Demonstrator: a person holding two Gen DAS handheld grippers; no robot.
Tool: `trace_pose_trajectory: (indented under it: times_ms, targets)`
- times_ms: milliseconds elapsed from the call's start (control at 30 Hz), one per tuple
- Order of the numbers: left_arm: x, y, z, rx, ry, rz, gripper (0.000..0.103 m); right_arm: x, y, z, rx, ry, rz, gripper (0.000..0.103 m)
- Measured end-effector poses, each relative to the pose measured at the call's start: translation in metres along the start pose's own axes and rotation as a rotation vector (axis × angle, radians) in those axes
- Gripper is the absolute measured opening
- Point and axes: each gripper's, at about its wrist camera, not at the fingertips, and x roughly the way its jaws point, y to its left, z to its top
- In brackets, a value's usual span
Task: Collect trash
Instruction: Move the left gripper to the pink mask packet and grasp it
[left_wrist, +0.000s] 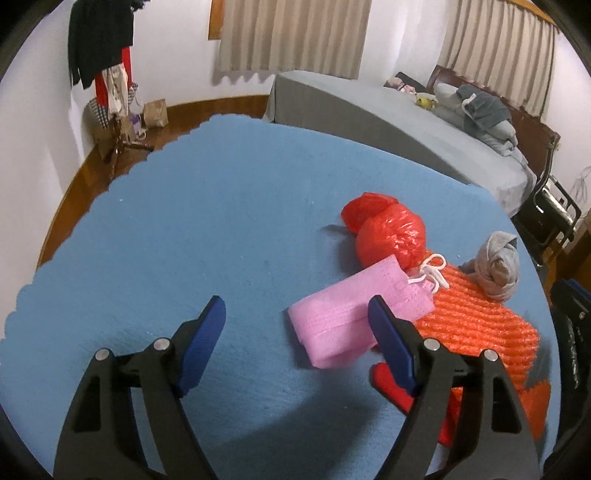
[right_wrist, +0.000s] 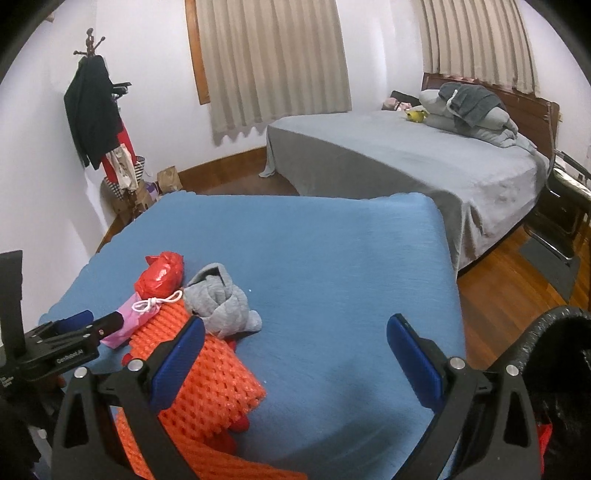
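- Left wrist view shows the left gripper (left_wrist: 295, 314) with its jaws wide apart and nothing between them.
- A soft pink folded foam sheet (left_wrist: 347, 314) lies on the blue cloth-covered surface (left_wrist: 184, 229), just ahead of the right-hand jaw and touching it or nearly so; I cannot tell which.
- That jaw could bump the pink sheet and push it away, because foam is light and slides easily.
- Under the pink sheet is a bumpy orange foam net mat (left_wrist: 480, 325). If the jaws close too low, they may pinch both at once.
- A thin white string loop (left_wrist: 430, 275) sits on top, past the right-hand jaw. It could snag and drag other things along.
- A shiny red crinkled plastic bag (left_wrist: 388, 232) lies farther ahead. It looks slippery and could slide out of a weak pinch.
- A grey knotted cloth bundle (right_wrist: 221, 302) rests ahead of the right gripper (right_wrist: 295, 339), near its left-hand jaw.
- Right gripper jaws are wide apart and hold nothing too.
- A black bag-lined bin (right_wrist: 554, 362) is beside the right-hand jaw. Light trash could miss its rim and fall on the wooden floor.
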Motion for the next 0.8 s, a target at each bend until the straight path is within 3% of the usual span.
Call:
trace_pose_trajectory:
  times_ms: [567,667,700,800]
  targets:
    - [0.014,-0.007,0.001,0.004,0.059,0.008,0.075,0.009,0.016,0.003,-0.018,0.005,0.019,0.097]
    - [0.013,-0.010,0.000,0.022,0.051,-0.016,0.053,0.010,0.020,0.003,-0.024,0.008,0.025,0.097]
    - [0.013,-0.013,0.000,0.038,0.050,-0.034,0.038,0.010,0.021,0.003,-0.027,0.008,0.028,0.097]
    - [0.013,-0.019,-0.003,0.048,0.046,-0.058,0.025,0.009,0.022,0.004,-0.031,0.007,0.031,0.097]
